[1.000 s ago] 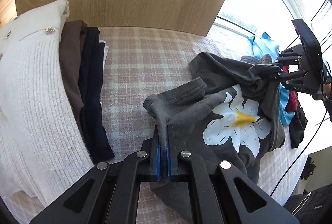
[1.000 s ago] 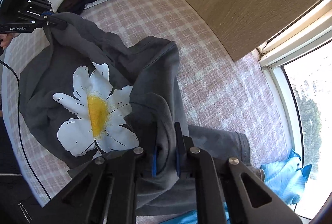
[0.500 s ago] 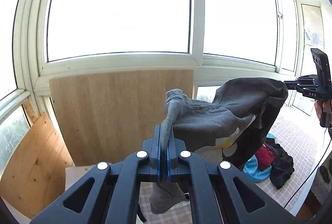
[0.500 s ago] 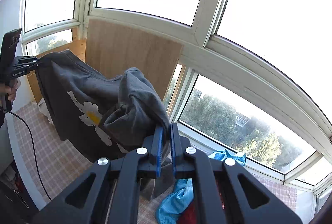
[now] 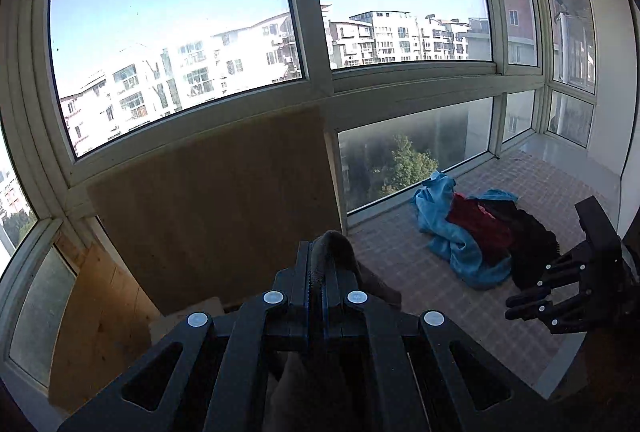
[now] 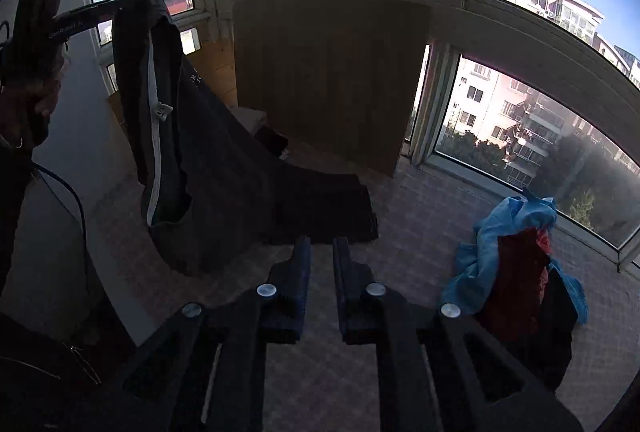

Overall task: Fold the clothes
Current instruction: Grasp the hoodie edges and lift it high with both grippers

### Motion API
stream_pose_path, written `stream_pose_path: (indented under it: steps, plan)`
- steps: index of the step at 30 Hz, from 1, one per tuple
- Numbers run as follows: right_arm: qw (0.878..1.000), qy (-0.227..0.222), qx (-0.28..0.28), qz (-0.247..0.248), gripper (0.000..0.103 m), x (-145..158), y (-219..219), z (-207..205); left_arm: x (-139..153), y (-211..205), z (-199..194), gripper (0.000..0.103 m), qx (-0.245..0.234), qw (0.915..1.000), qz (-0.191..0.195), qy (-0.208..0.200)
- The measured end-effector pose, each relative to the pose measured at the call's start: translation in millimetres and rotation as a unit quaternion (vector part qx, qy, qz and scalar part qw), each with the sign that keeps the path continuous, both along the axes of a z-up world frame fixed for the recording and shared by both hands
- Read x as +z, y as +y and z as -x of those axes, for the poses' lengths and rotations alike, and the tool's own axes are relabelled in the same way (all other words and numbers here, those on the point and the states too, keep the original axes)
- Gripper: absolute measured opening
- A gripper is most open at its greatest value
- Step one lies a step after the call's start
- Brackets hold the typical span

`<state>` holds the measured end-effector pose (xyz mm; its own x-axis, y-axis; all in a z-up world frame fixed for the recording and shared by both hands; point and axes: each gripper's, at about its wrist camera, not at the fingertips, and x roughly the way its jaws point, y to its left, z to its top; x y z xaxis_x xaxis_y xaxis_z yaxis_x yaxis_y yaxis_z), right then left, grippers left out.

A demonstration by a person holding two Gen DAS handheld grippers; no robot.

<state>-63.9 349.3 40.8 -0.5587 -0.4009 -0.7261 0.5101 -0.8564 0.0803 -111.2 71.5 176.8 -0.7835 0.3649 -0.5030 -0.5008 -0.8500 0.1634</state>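
Observation:
The dark grey sweatshirt (image 6: 208,159) hangs from my left gripper (image 6: 116,5), which is held high at the upper left of the right wrist view. Its lower end trails onto the checked surface (image 6: 420,199), just beyond my right gripper (image 6: 322,252). The right gripper is open, with nothing between its fingers. In the left wrist view my left gripper (image 5: 318,264) is shut on a bunched grey fold of the sweatshirt (image 5: 336,244), and most of the garment is hidden below. The right gripper (image 5: 514,306) shows at the right edge.
A pile of blue, red and black clothes (image 6: 516,256) lies on the right by the window (image 5: 472,232). A wooden board (image 6: 328,79) leans against the window wall. Folded clothes (image 6: 272,139) sit at its foot. A person's hand and a cable (image 6: 68,191) are at the left.
The right gripper has let go of the sweatshirt and now stands open. The left gripper still holds the cloth, which now hangs from it alone with its lower end on the surface.

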Motion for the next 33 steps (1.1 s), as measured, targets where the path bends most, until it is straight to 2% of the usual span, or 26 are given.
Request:
stream_pose_path:
  steps: [2, 4, 7, 9, 11, 13, 16, 21, 25, 26, 27, 28, 29, 31, 33]
  plan:
    - [0.998, -0.046, 0.008, 0.042, 0.012, -57.5, -24.8, -19.2, 1.6, 8.9, -5.0, 0.003, -0.004, 0.9999, 0.014, -0.003]
    - [0.993, -0.083, 0.009, 0.083, 0.012, -97.2, -45.9, -39.4, 3.2, 17.8, -10.0, 0.003, -0.007, 0.9996, 0.028, -0.006]
    - [0.994, -0.084, -0.005, 0.072, 0.013, -128.1, -78.1, -71.2, 13.2, 29.7, -15.9, 0.003, -0.017, 0.9988, 0.046, 0.001]
    - [0.994, -0.066, -0.015, 0.085, 0.016, -131.7, -92.5, -85.8, 23.1, 36.7, -18.5, 0.003, -0.026, 0.9981, 0.054, 0.009]
    - [0.994, -0.049, -0.031, 0.096, 0.035, -131.8, -105.3, -88.9, 33.5, 43.2, -19.4, 0.003, -0.034, 0.9979, 0.053, 0.012]
    - [0.993, -0.024, -0.057, 0.1, 0.046, -131.6, -112.9, -85.6, 44.3, 47.6, -20.7, 0.003, -0.042, 0.998, 0.047, 0.012]
    - [0.99, -0.005, -0.101, 0.094, 0.046, -132.2, -120.7, -76.1, 59.6, 52.2, -25.2, 0.003, -0.047, 0.9978, 0.042, 0.022]
    - [0.982, -0.024, -0.156, 0.103, 0.046, -137.3, -122.9, -46.5, 74.7, 57.9, -29.5, 0.003, -0.053, 0.9974, 0.037, 0.031]
    - [0.981, -0.015, -0.165, 0.102, 0.046, -136.2, -128.5, -33.2, 76.4, 55.2, -27.4, 0.003, -0.049, 0.9974, 0.039, 0.037]
    - [0.981, -0.01, -0.16, 0.107, 0.046, -135.7, -128.2, -32.6, 76.3, 53.1, -26.6, 0.003, -0.046, 0.9974, 0.039, 0.039]
    - [0.982, -0.006, -0.15, 0.114, 0.034, -135.0, -125.0, -33.1, 75.4, 48.2, -25.8, 0.003, -0.042, 0.9974, 0.04, 0.042]
    - [0.982, -0.008, -0.147, 0.119, 0.016, -134.3, -117.8, -33.3, 74.3, 42.3, -25.0, 0.003, -0.038, 0.9974, 0.041, 0.045]
    - [0.981, -0.014, -0.149, 0.124, 0.005, -132.5, -105.9, -32.7, 73.5, 34.4, -23.2, 0.003, -0.033, 0.9977, 0.038, 0.045]
    - [0.978, -0.012, -0.166, 0.124, 0.005, -122.3, -74.1, -31.6, 72.4, 16.1, -18.5, 0.003, -0.021, 0.9986, 0.025, 0.042]
    - [0.973, 0.004, -0.195, 0.122, 0.005, -99.8, -32.6, -29.3, 72.4, -1.0, -14.6, 0.003, -0.013, 0.999, 0.015, 0.04]
